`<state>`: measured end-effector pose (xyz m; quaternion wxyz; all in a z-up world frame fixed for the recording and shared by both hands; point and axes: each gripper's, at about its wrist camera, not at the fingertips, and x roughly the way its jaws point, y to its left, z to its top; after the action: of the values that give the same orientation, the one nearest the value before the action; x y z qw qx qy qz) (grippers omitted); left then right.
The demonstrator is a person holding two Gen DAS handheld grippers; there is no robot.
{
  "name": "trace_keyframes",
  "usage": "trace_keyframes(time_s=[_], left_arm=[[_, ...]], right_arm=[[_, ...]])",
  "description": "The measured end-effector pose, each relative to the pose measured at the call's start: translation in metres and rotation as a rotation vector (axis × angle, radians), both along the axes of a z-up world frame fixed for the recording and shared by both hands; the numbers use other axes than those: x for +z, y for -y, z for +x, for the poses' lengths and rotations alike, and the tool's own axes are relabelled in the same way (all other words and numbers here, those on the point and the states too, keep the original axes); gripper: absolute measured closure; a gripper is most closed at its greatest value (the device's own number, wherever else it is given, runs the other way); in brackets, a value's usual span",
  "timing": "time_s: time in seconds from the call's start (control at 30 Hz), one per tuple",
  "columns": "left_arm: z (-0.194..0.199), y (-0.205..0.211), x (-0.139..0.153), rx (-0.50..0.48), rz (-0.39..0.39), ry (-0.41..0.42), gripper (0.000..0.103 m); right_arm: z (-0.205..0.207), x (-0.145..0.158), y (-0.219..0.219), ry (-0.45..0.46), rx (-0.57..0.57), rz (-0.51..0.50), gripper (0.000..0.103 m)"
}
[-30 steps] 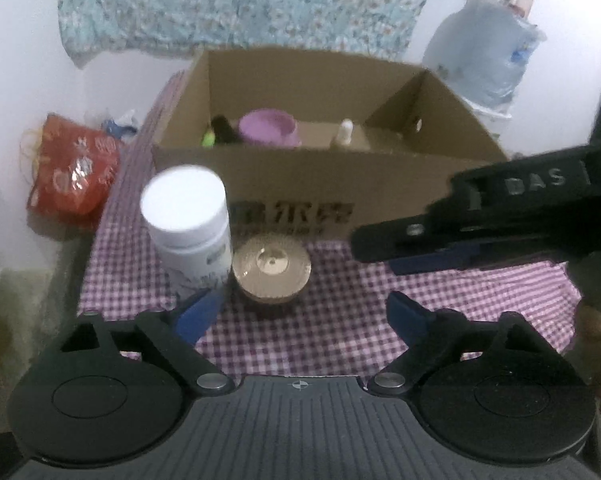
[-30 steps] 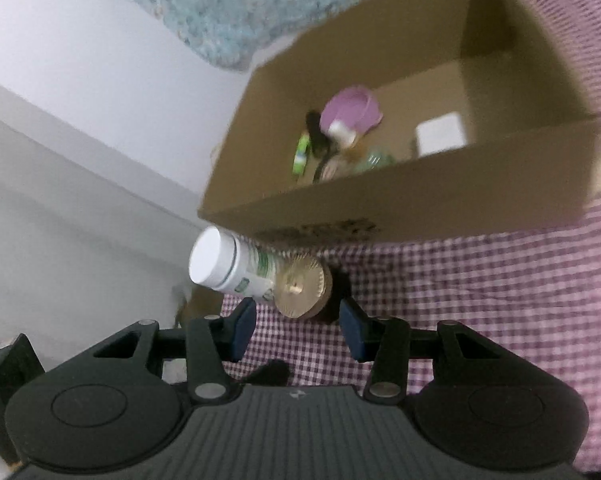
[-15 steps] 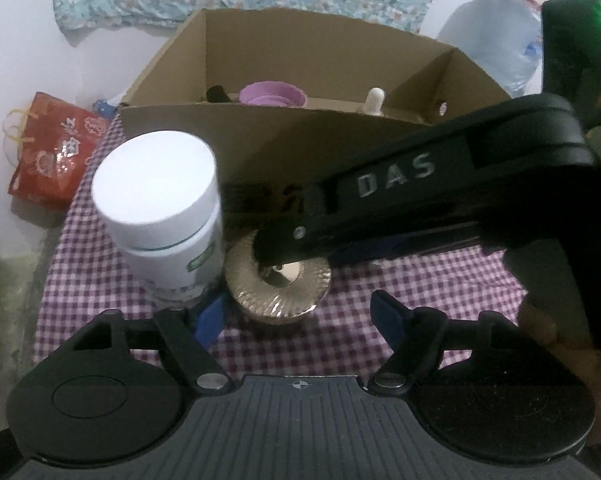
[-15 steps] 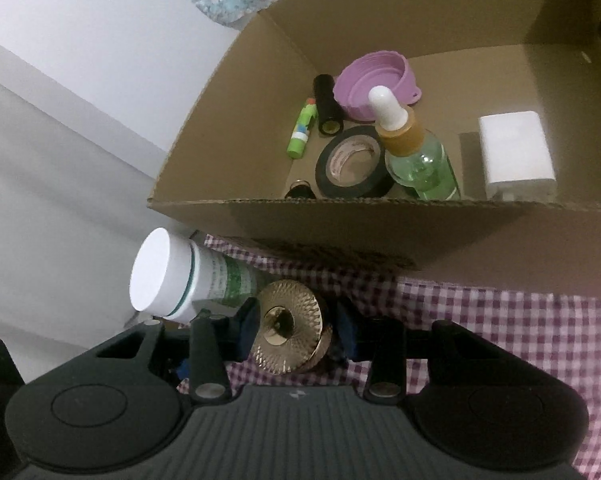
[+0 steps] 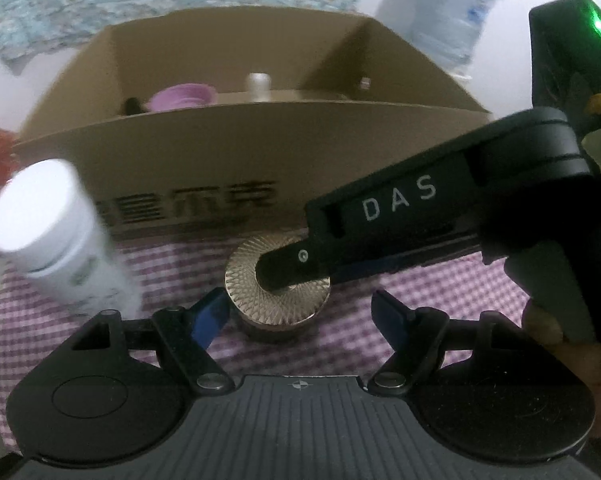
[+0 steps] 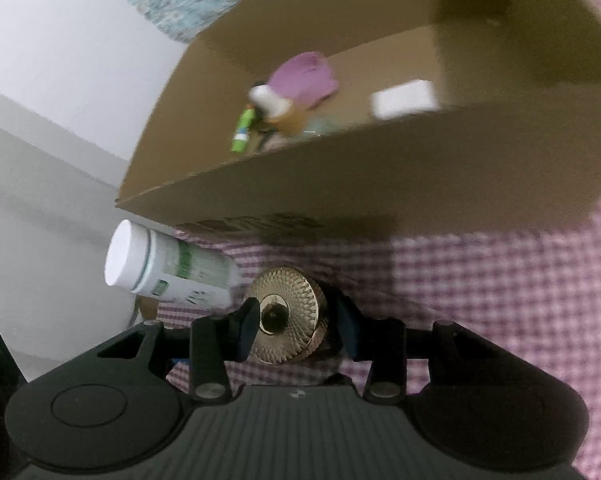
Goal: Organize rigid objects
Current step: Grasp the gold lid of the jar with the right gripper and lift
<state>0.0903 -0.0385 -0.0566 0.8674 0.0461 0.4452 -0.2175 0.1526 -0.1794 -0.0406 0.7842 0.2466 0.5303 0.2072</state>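
Note:
A round jar with a patterned gold lid stands on the checked cloth in front of the cardboard box. My right gripper is shut on the gold-lidded jar, its arm reaching in from the right in the left wrist view. My left gripper is open, its fingers on either side of the jar and not gripping it. A white pill bottle stands just left of the jar.
The box holds a purple cup, a dropper bottle, a green tube and a white block. A blue water jug stands behind the box on the right. The purple checked cloth extends to the right.
My right gripper has closed on the gold-lidded jar. The left wrist view has shifted, so the bottle sits further left and the jar centres between my left fingers.

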Motion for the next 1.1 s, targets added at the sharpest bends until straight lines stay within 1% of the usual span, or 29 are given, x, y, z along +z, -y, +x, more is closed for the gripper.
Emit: trace_keyframes(time_s=[0.2,0.37,0.57,0.77,0.93,1.1], left_arm=[[-0.009,0.027,0.002,-0.092,-0.010,-0.002,0.027],[-0.016,0.039,0.003,-0.132,0.012,0.000,0.027],[-0.018,0.044,0.001,-0.133,0.036,0.001,0.028],[-0.021,0.046,-0.001,-0.146,0.067,0.026,0.028],[-0.017,0.056,-0.002,-0.154,0.087,0.034,0.028],[-0.015,0.051,-0.002,-0.149,0.093,0.032,0.028]], right_arm=[[-0.021,-0.003,0.043,-0.025,-0.088,0.012,0.057],[-0.031,-0.004,0.062,-0.036,-0.135,0.037,0.057],[-0.036,-0.008,0.065,-0.037,-0.147,0.062,0.057],[-0.037,-0.008,0.071,-0.053,-0.160,0.093,0.057],[-0.042,-0.008,0.075,-0.064,-0.168,0.105,0.056],[-0.045,-0.007,0.085,-0.066,-0.188,0.125,0.056]])
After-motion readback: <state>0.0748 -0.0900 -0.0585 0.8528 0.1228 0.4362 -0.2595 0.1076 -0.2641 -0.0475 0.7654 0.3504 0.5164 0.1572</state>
